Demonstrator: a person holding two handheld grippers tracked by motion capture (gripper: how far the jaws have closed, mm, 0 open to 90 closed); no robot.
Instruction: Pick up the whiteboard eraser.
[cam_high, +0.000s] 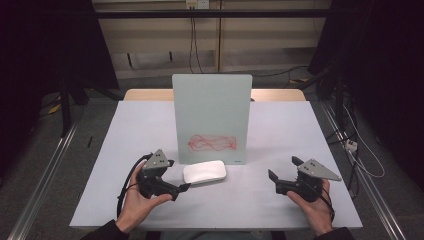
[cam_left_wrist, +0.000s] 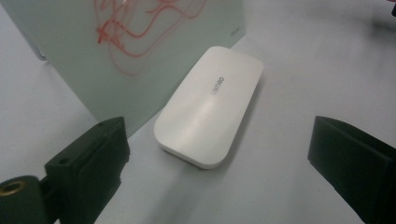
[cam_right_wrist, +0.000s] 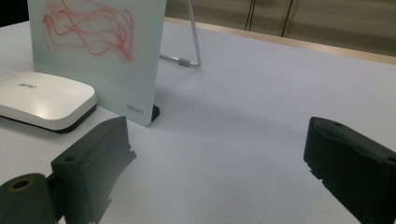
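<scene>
Left gripper (cam_high: 177, 176) nearest the white eraser (cam_high: 204, 172); nothing held by either hand.

Left to right in the high view: the left gripper sits low at the table's (cam_high: 125, 145) near edge, jaws released and spread wide, with the eraser just beside its tips, to their right and not touching. In the left gripper view the eraser (cam_left_wrist: 210, 105) lies ahead between the jaw lines, its long axis running away and slightly right, alongside the foot of the upright glass board (cam_high: 212, 117) with its red scribble (cam_high: 211, 142). Right gripper (cam_high: 282, 174) rests well apart on the far side, jaws likewise released and empty. Judgement: the left hand is placed to take the eraser across its narrow width.
</scene>
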